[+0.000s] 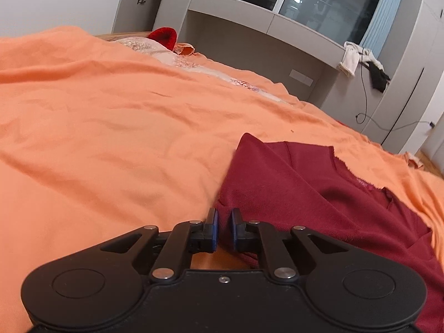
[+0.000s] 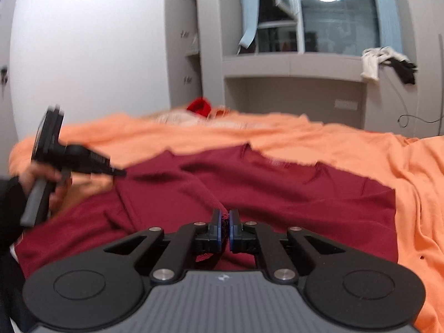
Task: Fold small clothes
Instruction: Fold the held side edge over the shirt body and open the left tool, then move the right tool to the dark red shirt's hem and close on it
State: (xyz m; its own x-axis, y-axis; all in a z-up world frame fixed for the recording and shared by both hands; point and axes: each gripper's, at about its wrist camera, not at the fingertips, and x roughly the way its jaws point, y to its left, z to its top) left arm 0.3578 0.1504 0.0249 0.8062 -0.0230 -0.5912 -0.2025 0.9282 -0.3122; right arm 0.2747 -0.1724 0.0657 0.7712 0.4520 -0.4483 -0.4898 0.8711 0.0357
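A dark red knit garment (image 1: 319, 194) lies spread on the orange bed sheet (image 1: 111, 127); it also shows in the right wrist view (image 2: 277, 191). My left gripper (image 1: 224, 216) hovers at the garment's left edge, jaws nearly closed with a narrow gap and nothing between them. It shows blurred at the left of the right wrist view (image 2: 111, 170). My right gripper (image 2: 225, 217) is shut on a rolled fold or sleeve of the red garment (image 2: 211, 199), lifted a little above the rest.
A bright red item (image 1: 163, 36) and a pale patterned cloth (image 1: 177, 58) lie at the bed's far end. Grey cabinets with a ledge (image 1: 263, 19) stand behind, with white and black clothes (image 1: 360, 61) draped on it and a cable hanging down.
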